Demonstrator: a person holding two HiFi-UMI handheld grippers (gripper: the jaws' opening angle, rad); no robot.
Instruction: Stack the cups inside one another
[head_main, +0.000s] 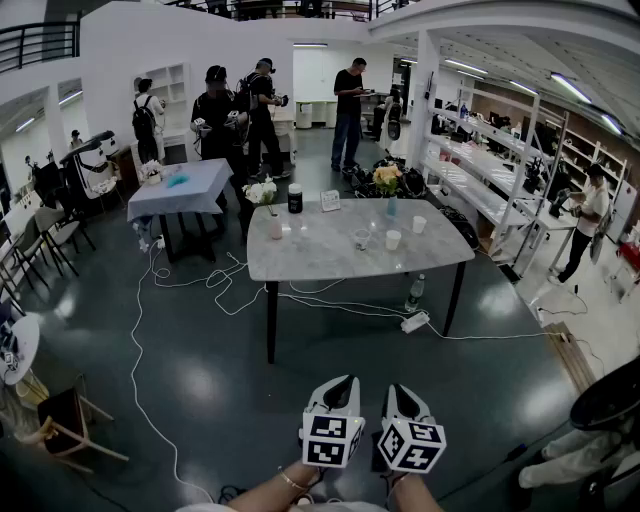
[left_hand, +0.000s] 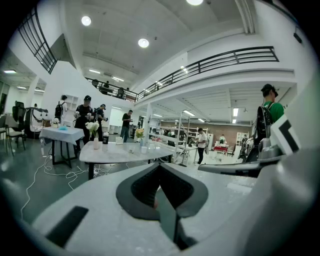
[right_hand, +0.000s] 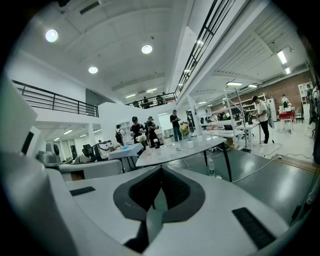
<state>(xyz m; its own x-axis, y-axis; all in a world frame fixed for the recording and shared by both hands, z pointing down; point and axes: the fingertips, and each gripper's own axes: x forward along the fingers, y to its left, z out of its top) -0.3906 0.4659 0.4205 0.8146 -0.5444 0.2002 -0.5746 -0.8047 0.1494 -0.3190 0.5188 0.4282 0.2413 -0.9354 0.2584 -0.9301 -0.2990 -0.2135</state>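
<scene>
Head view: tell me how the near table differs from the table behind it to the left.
The near table has a bare, pale stone-like top on thin dark legs; the far table is draped in a cloth. The near table carries cups and a vase; the far table carries a teal item. Both stand on the dark floor.

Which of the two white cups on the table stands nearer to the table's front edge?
The left white cup: it stands nearer the front edge of the table, while the right white cup is farther back, toward the right end.
</scene>
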